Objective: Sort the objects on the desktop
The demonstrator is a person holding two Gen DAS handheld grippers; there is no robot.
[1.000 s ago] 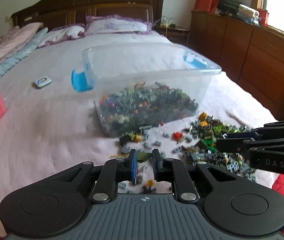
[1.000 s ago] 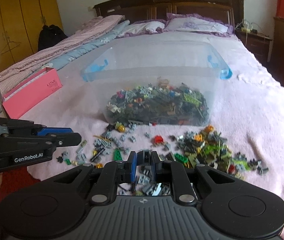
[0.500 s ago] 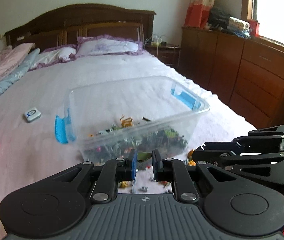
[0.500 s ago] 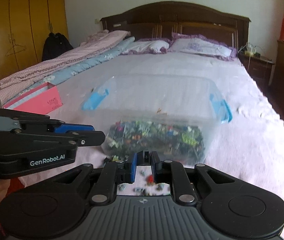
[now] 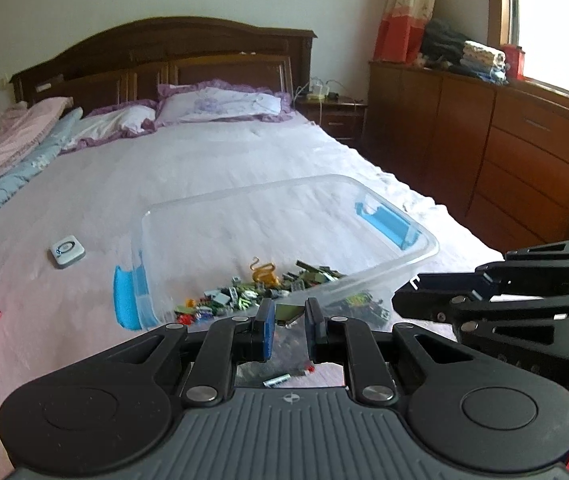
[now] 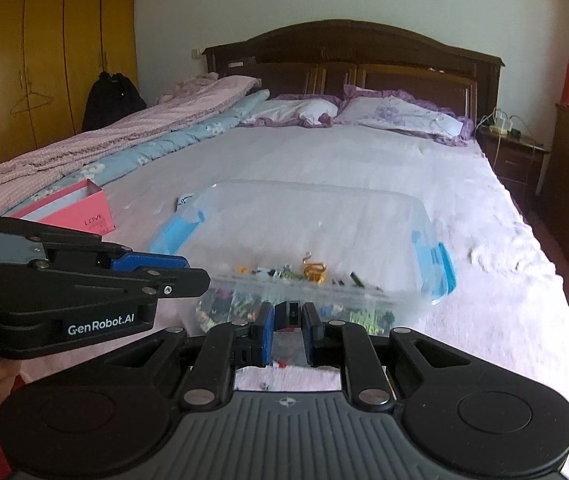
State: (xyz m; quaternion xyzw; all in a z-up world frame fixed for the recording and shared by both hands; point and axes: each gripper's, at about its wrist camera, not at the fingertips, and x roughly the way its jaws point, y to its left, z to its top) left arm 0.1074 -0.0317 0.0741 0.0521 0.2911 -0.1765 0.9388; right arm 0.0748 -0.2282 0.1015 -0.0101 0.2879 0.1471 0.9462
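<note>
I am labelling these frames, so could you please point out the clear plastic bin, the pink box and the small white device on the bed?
clear plastic bin (image 5: 388, 227): left wrist view, blue handle.
pink box (image 6: 84, 208): right wrist view, front face.
small white device (image 5: 67, 251): left wrist view, top face.

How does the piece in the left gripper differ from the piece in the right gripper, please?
The left gripper pinches an olive-green piece that looks flat and thin; the right gripper pinches a black piece that looks blocky and thicker. The olive-green piece sits tilted, the black piece upright. Both are small, with the clear bin behind them.
</note>
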